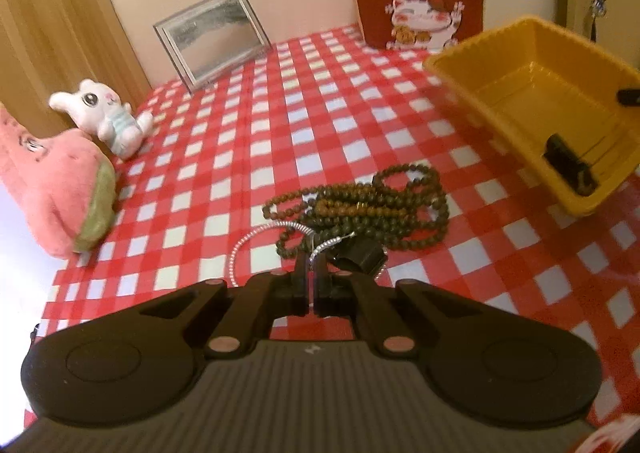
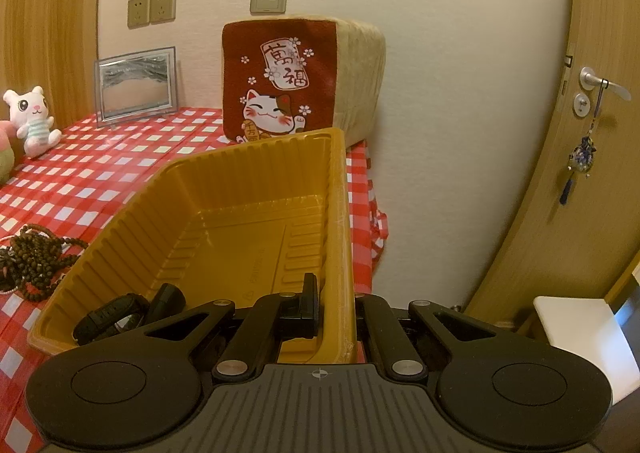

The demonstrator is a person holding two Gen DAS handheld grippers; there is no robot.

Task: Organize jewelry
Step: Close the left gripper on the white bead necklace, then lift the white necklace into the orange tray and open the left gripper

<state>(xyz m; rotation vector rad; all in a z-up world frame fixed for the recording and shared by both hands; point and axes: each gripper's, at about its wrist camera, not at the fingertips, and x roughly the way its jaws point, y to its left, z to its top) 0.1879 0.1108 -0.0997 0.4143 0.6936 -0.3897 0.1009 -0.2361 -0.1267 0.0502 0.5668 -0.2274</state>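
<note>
Silver chain (image 1: 256, 237) pinched in closed left gripper (image 1: 310, 273), beads (image 1: 372, 209) just beyond.

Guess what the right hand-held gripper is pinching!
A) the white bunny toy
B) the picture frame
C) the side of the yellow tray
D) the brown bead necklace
C: the right hand-held gripper has its fingers closed on the side wall of the yellow tray, one finger inside and one outside.
</note>
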